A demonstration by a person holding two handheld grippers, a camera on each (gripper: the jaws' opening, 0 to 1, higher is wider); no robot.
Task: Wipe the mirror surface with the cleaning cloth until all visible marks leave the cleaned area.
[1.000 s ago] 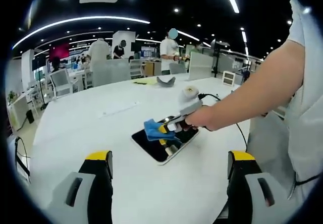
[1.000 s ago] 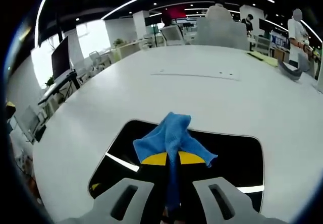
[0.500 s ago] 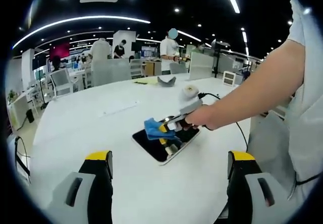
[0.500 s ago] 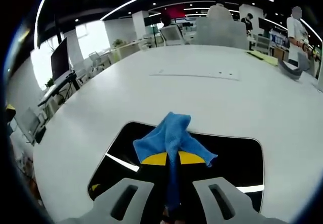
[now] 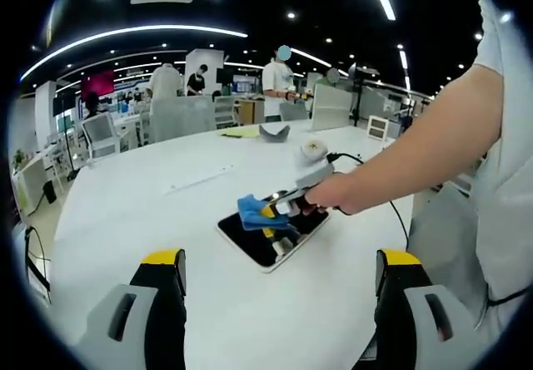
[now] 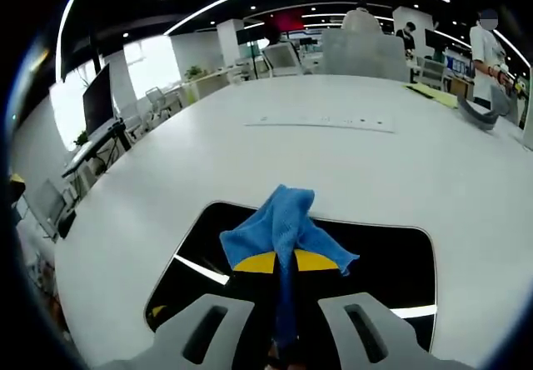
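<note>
White round table (image 5: 125, 212), mostly bare around the work spot; grey curved object (image 5: 273, 133) and yellow sheet (image 5: 239, 133) at the far edge, flat white strip (image 6: 321, 122) lying mid-table. Office chairs (image 5: 102, 135) and people standing (image 5: 276, 85) in the background, well apart from the work. Black cable (image 5: 398, 216) trails off the table edge near the person's forearm (image 5: 416, 157).

Mirror (image 6: 375, 262) (dark, rectangular) lies flat on the table. Right gripper (image 6: 286, 262) is closed tight on the blue cleaning cloth (image 6: 281, 226), cloth bunched over the mirror's near half; contact not sure. In the left gripper view the hand (image 5: 326, 195) reaches in from the right, arm extended, gripper low over the mirror.

Left gripper (image 5: 279, 257) held back above the table, jaws spread wide, nothing between.
</note>
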